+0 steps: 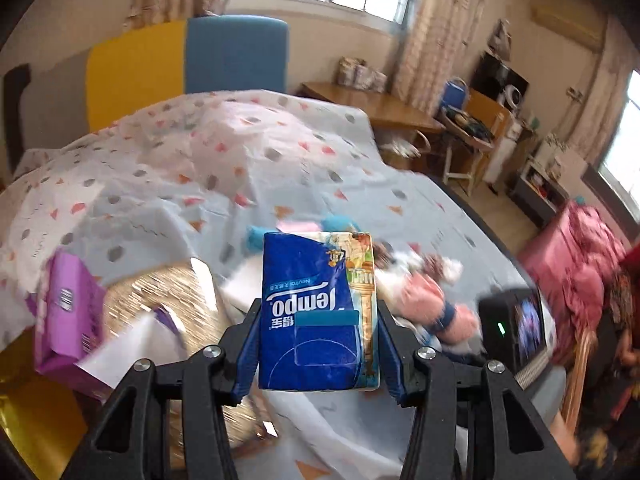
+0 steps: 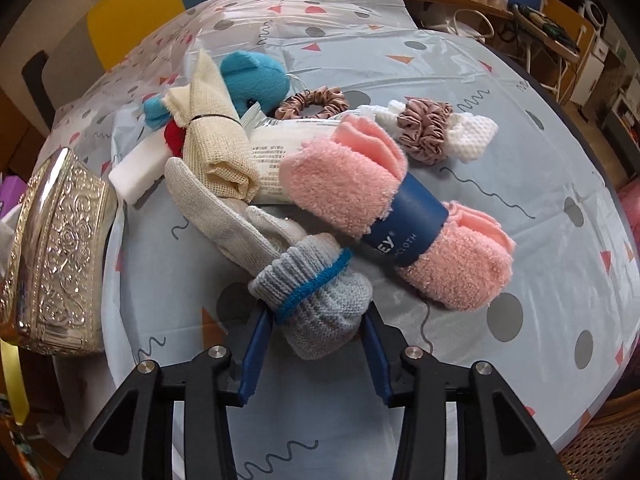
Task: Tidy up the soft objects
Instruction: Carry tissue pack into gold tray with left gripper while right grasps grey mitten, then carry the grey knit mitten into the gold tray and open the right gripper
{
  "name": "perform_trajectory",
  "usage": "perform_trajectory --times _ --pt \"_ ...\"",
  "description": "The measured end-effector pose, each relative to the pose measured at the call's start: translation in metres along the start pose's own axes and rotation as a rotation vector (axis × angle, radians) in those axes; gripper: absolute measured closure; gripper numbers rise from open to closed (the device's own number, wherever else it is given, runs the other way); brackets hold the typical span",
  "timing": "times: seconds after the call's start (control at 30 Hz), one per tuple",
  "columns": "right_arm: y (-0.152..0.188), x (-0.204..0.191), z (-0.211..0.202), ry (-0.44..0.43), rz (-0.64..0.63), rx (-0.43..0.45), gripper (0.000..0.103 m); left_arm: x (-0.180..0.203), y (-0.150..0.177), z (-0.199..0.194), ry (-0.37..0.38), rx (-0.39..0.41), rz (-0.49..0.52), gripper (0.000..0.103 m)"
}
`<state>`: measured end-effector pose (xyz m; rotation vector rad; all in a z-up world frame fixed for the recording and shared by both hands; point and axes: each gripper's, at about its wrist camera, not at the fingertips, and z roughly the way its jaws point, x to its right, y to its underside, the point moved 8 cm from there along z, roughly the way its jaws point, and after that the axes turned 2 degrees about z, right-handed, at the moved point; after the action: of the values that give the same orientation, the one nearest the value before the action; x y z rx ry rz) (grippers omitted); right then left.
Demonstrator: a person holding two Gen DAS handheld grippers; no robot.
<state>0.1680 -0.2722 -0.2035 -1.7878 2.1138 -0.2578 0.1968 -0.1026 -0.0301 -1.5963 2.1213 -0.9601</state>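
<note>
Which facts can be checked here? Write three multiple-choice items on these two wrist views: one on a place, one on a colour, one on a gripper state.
1. Where does the rolled pink washcloth lie?
A. inside the embossed metal box
B. on the patterned tablecloth, beside the grey knit glove
C. on the blue chair

2. What colour is the band round the grey knit glove at its cuff?
A. blue
B. red
C. yellow

3. What is the left gripper doing?
A. hanging open over the table
B. clamped on the blue Tempo tissue pack
C. clamped on a scrunchie

Answers:
1 B: the roll rests on the tablecloth, outside the embossed metal box.
2 A: a blue band circles the cuff.
3 B: both fingers press the sides of the blue Tempo tissue pack.
</note>
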Motion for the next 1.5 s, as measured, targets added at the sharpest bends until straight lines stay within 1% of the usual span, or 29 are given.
perform_trajectory --times 0.07,0.17,0.3,0.33,0.47,0.5,0.6,0.67,0.73,0.83,0.93,1.0,1.03,1.07,1.1,1.17,1.27,1.37,1.5 --pt "0.0 0.0 0.001 -0.002 -0.003 -0.003 0.059 -0.03 -0.017 -0.011 -0.041 0.035 -0.043 0.051" --pt "0.001 0.001 0.002 -0.007 0.0 -0.008 0.059 -0.075 -0.028 -0.025 -0.104 0.082 -0.095 0.051" --pt "-0.003 0.003 0.002 -0.029 0.035 -0.017 0.059 -0.148 -0.021 -0.053 -0.194 0.127 -0.191 0.051" --pt "-0.003 0.004 0.002 -0.03 0.038 -0.016 0.059 -0.172 -0.015 -0.062 -0.22 0.133 -0.232 0.051" --pt "-0.005 0.007 0.002 -0.017 0.028 -0.007 0.059 -0.239 0.022 -0.085 -0.298 0.137 -0.344 0.051" --pt "-0.004 0.006 0.002 -0.013 0.025 -0.003 0.059 -0.252 0.033 -0.087 -0.314 0.128 -0.365 0.051" --pt "-0.001 0.001 0.0 0.004 0.007 0.009 0.059 -0.288 0.077 -0.081 -0.344 0.065 -0.44 0.051" --pt "0.0 -0.001 0.0 0.016 -0.008 0.017 0.059 -0.301 0.102 -0.074 -0.349 0.023 -0.478 0.051" --pt "0.001 -0.003 0.0 0.024 -0.017 0.022 0.059 -0.308 0.125 -0.063 -0.339 -0.023 -0.512 0.051" --pt "0.002 -0.004 -0.001 0.035 -0.031 0.029 0.059 -0.312 0.14 -0.046 -0.325 -0.068 -0.541 0.051" --pt "0.001 -0.007 0.0 0.045 -0.044 0.033 0.059 -0.312 0.141 -0.031 -0.318 -0.095 -0.554 0.05" --pt "0.002 -0.007 -0.001 0.05 -0.052 0.035 0.059 -0.309 0.139 -0.025 -0.298 -0.1 -0.539 0.045" --pt "0.002 -0.007 -0.001 0.051 -0.054 0.035 0.059 -0.308 0.137 -0.023 -0.289 -0.098 -0.547 0.036" --pt "0.002 -0.007 -0.001 0.051 -0.056 0.035 0.059 -0.308 0.136 -0.024 -0.287 -0.087 -0.563 0.029" --pt "0.002 -0.008 0.0 0.049 -0.056 0.033 0.059 -0.308 0.135 -0.026 -0.296 -0.073 -0.569 0.028" --pt "0.001 -0.006 0.001 0.043 -0.053 0.03 0.059 -0.306 0.134 -0.032 -0.322 -0.058 -0.551 0.027" --pt "0.0 -0.004 0.001 0.035 -0.046 0.028 0.059 -0.296 0.138 -0.04 -0.326 -0.055 -0.532 0.027" --pt "-0.002 0.0 -0.001 0.031 -0.047 0.034 0.061 -0.285 0.143 -0.053 -0.342 -0.03 -0.501 0.027" --pt "0.0 -0.001 -0.009 -0.016 -0.031 0.04 0.067 -0.27 0.153 -0.064 -0.326 -0.019 -0.486 0.027"
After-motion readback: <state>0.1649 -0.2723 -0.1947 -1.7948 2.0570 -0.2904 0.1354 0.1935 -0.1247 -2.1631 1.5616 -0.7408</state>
